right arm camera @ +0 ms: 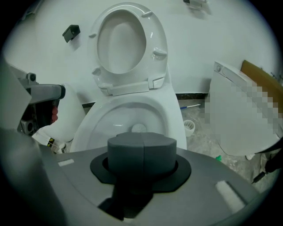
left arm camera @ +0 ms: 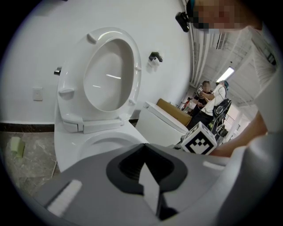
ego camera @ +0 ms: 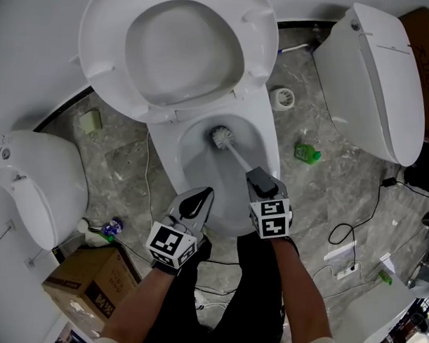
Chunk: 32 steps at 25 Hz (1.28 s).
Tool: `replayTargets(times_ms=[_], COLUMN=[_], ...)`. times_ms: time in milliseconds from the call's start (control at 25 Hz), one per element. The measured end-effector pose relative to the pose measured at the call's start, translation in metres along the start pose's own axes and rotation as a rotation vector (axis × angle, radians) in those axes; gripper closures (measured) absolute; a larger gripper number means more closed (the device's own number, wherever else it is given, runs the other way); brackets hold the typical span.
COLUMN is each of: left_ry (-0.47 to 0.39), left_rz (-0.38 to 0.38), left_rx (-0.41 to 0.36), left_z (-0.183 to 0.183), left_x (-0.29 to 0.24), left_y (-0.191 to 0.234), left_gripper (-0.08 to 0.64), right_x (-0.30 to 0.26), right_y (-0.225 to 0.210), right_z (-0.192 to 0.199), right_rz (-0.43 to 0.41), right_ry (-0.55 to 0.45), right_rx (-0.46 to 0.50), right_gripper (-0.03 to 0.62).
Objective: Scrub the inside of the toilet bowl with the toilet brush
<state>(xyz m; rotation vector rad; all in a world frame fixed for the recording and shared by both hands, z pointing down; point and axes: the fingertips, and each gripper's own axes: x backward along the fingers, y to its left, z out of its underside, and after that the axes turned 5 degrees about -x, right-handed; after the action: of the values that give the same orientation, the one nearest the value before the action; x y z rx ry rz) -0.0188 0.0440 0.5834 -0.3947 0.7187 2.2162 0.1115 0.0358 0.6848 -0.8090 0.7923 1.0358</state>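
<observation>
While the right claw (ego camera: 259,178) clamps the toilet brush (ego camera: 222,136), its head rests inside the toilet bowl (ego camera: 192,157) | scrubbing apparently underway, extent unclear | left claw (ego camera: 202,196) pinched together, empty, at bowl's front rim.

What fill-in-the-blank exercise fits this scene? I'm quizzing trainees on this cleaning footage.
1. The toilet brush has its head inside the toilet ____.
2. The right gripper is shut on the brush's ____.
3. The left gripper is shut and holds ____.
Missing words: bowl; handle; nothing.
</observation>
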Motion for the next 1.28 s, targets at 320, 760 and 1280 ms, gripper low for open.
replayTargets(times_ms=[320, 760, 1280], left_ry=[-0.017, -0.019, -0.025], left_rz=[-0.004, -0.011, -0.006], left_rx=[0.009, 0.025, 0.027], left_z=[-0.007, 0.007, 0.008], left_x=[0.011, 0.023, 0.005], left_y=[-0.004, 0.008, 0.025], left_gripper=[0.557, 0.557, 0.557], right_x=[0.019, -0.009, -0.047], right_y=[0.017, 0.041, 0.046], right_z=[0.045, 0.040, 0.025], right_rz=[-0.004, -0.019, 0.015], right_ry=[0.104, 0.074, 0.094], right_rx=[-0.036, -0.139, -0.125], right_gripper=[0.430, 0.428, 0.428])
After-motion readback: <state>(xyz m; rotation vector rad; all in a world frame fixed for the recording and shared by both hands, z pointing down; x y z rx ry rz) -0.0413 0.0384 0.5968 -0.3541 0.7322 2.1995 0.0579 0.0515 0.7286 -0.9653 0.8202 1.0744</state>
